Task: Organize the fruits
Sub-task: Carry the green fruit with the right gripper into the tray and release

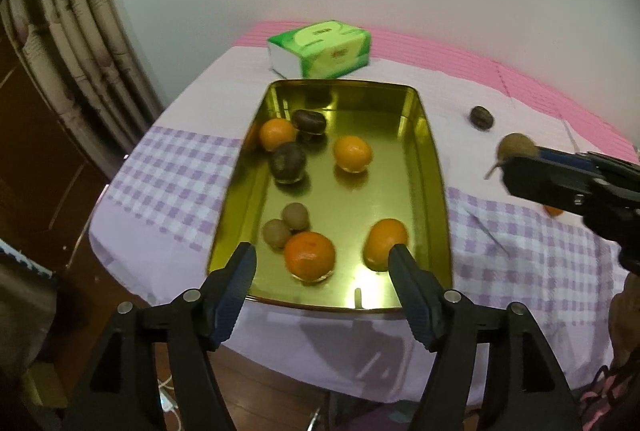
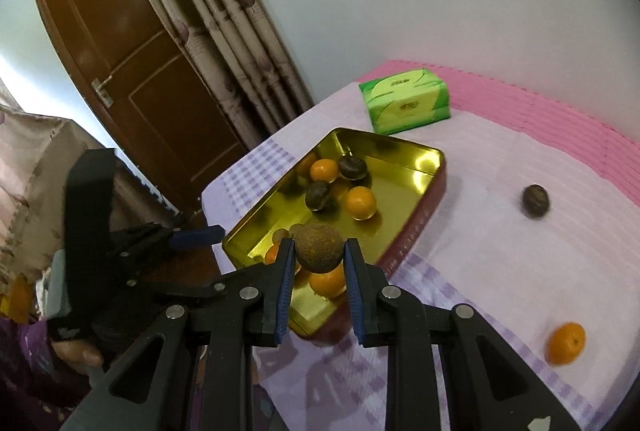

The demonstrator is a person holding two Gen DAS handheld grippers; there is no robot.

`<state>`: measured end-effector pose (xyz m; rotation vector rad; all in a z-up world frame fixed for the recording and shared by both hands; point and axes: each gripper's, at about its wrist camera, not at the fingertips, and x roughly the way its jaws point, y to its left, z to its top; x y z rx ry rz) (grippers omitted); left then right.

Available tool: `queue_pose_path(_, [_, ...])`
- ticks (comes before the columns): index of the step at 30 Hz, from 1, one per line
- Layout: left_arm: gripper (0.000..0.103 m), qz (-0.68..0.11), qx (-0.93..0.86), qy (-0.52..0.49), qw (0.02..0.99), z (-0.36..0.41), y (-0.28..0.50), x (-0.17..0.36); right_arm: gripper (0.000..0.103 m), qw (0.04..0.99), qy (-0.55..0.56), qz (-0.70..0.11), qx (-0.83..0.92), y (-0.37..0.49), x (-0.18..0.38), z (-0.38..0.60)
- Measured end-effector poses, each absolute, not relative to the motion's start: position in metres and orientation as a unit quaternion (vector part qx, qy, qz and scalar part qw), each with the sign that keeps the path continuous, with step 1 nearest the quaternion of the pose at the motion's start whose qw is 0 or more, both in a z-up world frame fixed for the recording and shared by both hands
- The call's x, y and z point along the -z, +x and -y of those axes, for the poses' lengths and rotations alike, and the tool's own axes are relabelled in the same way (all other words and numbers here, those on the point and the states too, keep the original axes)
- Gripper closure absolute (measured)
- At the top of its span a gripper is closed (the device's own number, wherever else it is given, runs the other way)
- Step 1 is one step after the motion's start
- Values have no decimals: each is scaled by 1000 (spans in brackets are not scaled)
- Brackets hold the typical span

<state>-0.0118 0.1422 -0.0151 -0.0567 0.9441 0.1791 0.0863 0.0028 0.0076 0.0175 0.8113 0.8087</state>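
Note:
A gold tin tray (image 1: pixel 434 159) on the checked cloth holds several oranges, two dark round fruits and two small brown ones. My left gripper (image 1: pixel 322 254) hangs open over the tray's near end, above an orange (image 1: pixel 309 256), with nothing between its pads. My right gripper (image 2: pixel 319 251) is shut on a small brown round fruit (image 2: pixel 319 248) above the tray's near corner (image 2: pixel 316 319). In the left wrist view the same fruit (image 1: pixel 516 148) shows at the tip of the right gripper, to the right of the tray.
A dark fruit (image 2: pixel 536 200) and an orange (image 2: pixel 566 343) lie loose on the cloth right of the tray. A green tissue pack (image 1: pixel 320 49) stands behind the tray. A curtain and a brown door are to the left, past the table edge.

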Motion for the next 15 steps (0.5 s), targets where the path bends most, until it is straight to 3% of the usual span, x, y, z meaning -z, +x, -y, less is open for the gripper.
queue_pose_path(15, [23, -452, -169, -18, 876, -174, -11, 19, 80, 824, -16, -421, -380, 115, 26, -51])
